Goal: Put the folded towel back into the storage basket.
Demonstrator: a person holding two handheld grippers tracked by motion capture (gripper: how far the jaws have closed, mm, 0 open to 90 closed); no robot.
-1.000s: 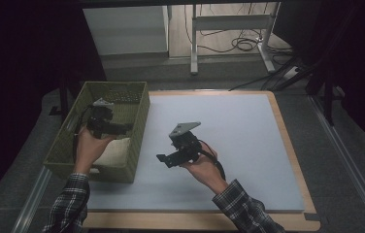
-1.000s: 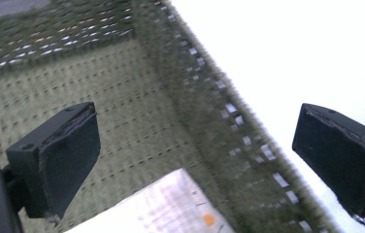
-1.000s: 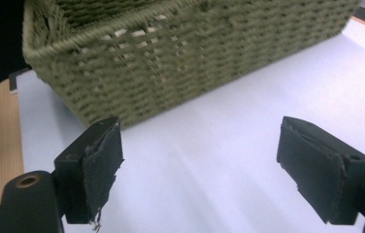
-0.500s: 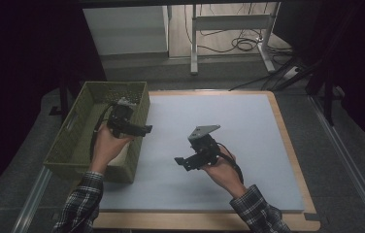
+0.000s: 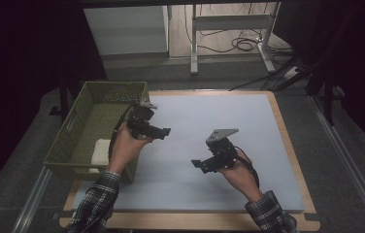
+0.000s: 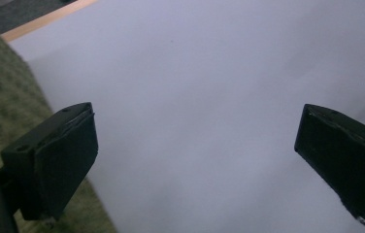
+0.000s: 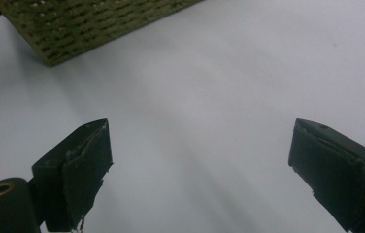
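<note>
Both grippers hang open and empty over the mat [image 5: 248, 131]. The white cloth [image 5: 101, 150] lies in the basket [image 5: 74, 127], just left of the left gripper [image 5: 163, 131], well nearer it than the right gripper [image 5: 199, 164].

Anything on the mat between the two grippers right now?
No. In the high view the pale mat between the left gripper and the right gripper is bare.
</note>
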